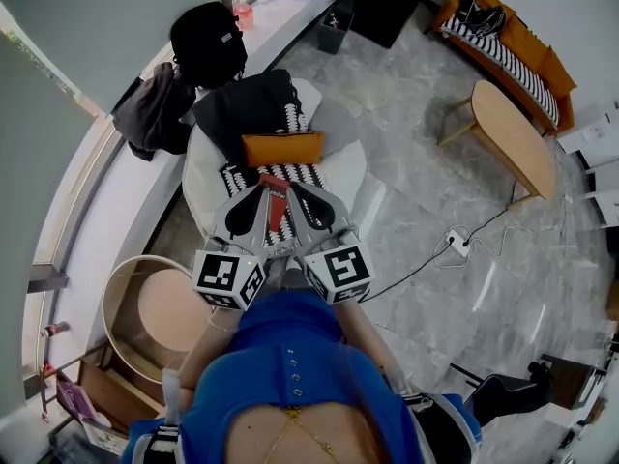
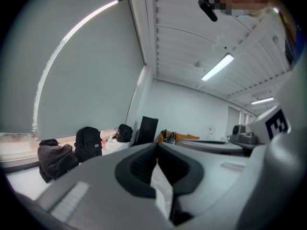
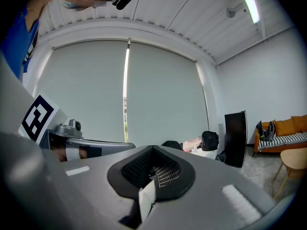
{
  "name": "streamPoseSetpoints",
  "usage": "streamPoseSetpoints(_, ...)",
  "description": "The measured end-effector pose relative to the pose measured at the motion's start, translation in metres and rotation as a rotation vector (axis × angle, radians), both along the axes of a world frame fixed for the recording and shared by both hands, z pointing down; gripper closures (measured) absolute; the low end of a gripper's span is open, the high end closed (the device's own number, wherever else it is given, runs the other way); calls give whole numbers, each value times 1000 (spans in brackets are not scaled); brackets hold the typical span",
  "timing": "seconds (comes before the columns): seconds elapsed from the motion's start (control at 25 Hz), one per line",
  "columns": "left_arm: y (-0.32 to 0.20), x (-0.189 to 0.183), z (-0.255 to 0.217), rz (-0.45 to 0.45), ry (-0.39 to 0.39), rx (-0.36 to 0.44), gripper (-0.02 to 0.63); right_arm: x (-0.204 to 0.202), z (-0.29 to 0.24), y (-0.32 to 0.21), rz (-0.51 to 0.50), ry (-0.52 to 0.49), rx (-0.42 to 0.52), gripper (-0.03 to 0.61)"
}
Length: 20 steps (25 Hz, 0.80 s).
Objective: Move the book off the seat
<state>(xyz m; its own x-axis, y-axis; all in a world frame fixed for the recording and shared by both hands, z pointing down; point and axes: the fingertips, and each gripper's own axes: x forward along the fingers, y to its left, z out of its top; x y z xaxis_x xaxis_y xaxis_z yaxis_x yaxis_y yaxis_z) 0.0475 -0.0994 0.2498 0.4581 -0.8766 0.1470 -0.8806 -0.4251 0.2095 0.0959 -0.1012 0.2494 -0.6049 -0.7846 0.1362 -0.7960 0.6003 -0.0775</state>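
Note:
In the head view a white round chair (image 1: 205, 184) holds a black-and-white striped cushion (image 1: 286, 173), and on it lies a red book (image 1: 275, 208). My left gripper (image 1: 259, 194) and right gripper (image 1: 292, 191) hover side by side just above the seat, with the book showing in the gap between them. Both are shut, and neither touches the book as far as I can see. The left gripper view shows the left gripper (image 2: 157, 151) aimed over the room, its jaws together with nothing in them. The right gripper (image 3: 153, 153) looks toward the window blind, also empty.
An orange cushion (image 1: 281, 149) and black clothing (image 1: 253, 104) fill the back of the chair. A black backpack (image 1: 206, 39) and a dark jacket (image 1: 153, 112) rest on the window ledge. A round tub (image 1: 160, 309) stands at the left, a wooden side table (image 1: 513, 135) and a power strip (image 1: 456, 241) at the right.

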Motion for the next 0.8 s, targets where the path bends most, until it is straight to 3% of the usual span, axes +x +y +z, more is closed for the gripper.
streamPoseSetpoints(0.8,-9,-5,6,-32,-23,-12,611,-14,5,-12,-56,10,-7,578)
